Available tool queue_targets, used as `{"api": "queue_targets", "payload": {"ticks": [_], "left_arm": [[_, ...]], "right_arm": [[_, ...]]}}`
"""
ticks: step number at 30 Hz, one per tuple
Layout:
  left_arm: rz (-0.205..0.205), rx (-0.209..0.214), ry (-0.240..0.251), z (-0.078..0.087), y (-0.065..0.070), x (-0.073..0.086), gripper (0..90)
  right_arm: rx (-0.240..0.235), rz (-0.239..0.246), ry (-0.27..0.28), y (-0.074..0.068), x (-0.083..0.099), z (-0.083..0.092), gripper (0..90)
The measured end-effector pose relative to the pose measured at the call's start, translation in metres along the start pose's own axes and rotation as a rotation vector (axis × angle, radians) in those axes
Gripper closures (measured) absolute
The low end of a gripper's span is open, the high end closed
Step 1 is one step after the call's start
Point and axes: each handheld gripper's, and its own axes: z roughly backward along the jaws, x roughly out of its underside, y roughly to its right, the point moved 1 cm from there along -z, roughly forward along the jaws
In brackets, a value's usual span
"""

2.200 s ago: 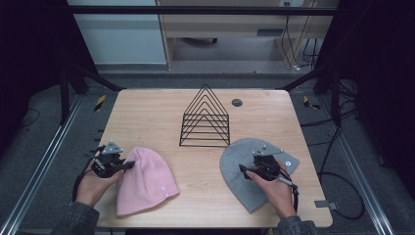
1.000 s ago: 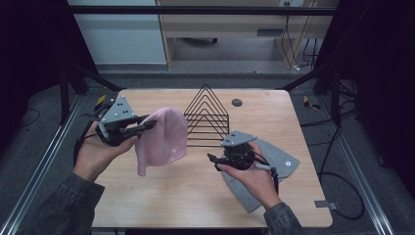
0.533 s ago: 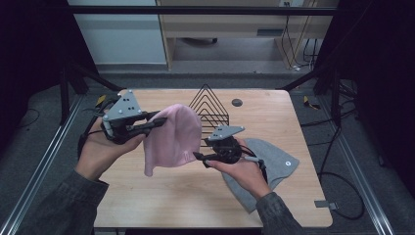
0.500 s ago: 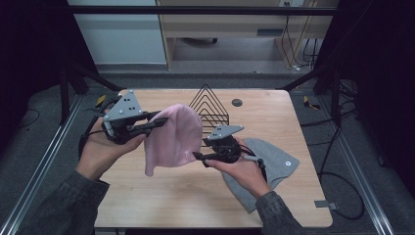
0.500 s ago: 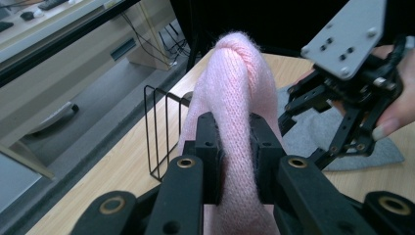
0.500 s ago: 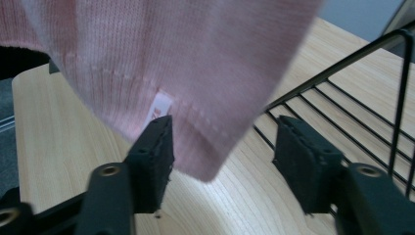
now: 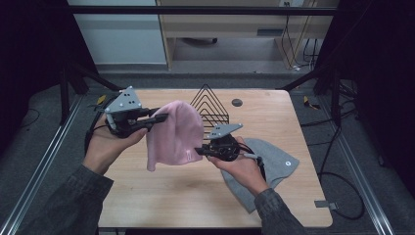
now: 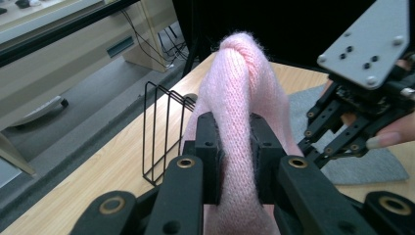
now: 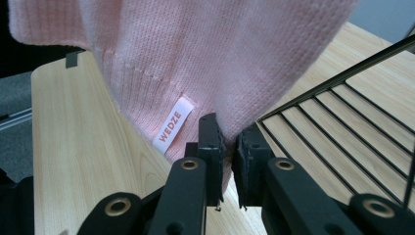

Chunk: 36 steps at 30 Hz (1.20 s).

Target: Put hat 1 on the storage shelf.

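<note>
Two grippers hold one pink knitted beanie (image 7: 175, 133) in the air at the middle left of the high view, above the wooden table (image 7: 161, 196). Your left gripper (image 7: 157, 118), left of centre in that frame, has its jaws pressed tight on a thick fold of the knit; the left gripper view shows the wool bulging up between the black pads. Your right gripper (image 7: 201, 151), near the centre, has just been closing its jaws, and in the right gripper view they pinch the ribbed edge of the hat, just right of a small white label (image 9: 172, 125) reading WEDZE.

By my reading, the lift is done: the hat is off the table and gripped at two places. What seems left is to carry it somewhere, perhaps to the black wire rack (image 7: 211, 104) standing just behind it at the upper centre, though the pictures do not settle the goal. A grey beanie (image 7: 274, 166) lies flat at the lower right, partly under your right hand, untouched by either gripper.

The pink hat hangs with its long axis nearly upright in the high view. Its rounded crown points to the top of the frame, and its ribbed open edge points to the bottom, slanting a little toward the lower left.
</note>
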Motion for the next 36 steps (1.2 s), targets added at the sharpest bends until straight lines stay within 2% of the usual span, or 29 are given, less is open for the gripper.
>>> {"api": "queue_targets", "payload": {"ticks": [1, 6, 12, 14, 18, 22, 26, 31, 34, 36], "left_arm": [[-0.005, 0.0, -0.006, -0.001, -0.002, 0.0, 77.8], [0.02, 0.021, -0.008, -0.009, -0.008, -0.004, 77.6], [0.0, 0.02, -0.008, -0.015, -0.01, -0.019, 77.4], [0.015, 0.041, 0.0, -0.02, -0.011, -0.024, 77.4], [0.026, 0.043, -0.003, -0.026, -0.012, -0.025, 77.4], [0.017, 0.04, -0.013, -0.032, -0.012, -0.031, 77.3], [0.004, 0.036, -0.016, -0.044, -0.017, -0.041, 77.4], [0.004, 0.037, -0.023, -0.058, -0.021, -0.051, 77.3], [-0.014, 0.021, -0.033, -0.064, -0.022, -0.058, 77.3], [-0.01, 0.018, -0.02, -0.066, -0.024, -0.064, 77.4]], "right_arm": [[0.001, 0.004, -0.001, 0.0, 0.0, 0.001, 83.1], [0.021, 0.004, -0.009, 0.004, -0.003, 0.008, 83.3], [0.03, 0.015, -0.004, 0.01, -0.011, 0.023, 83.4], [0.037, 0.018, -0.005, 0.012, -0.013, 0.027, 83.4], [0.043, 0.022, -0.008, 0.013, -0.012, 0.032, 83.5], [0.051, 0.024, -0.004, 0.016, -0.011, 0.04, 83.6], [0.066, 0.011, 0.002, 0.02, -0.012, 0.046, 83.6], [0.079, 0.005, 0.026, 0.028, -0.016, 0.054, 83.8], [0.09, -0.006, 0.036, 0.033, -0.018, 0.055, 83.9], [0.099, -0.018, 0.05, 0.038, -0.022, 0.058, 83.9]]}}
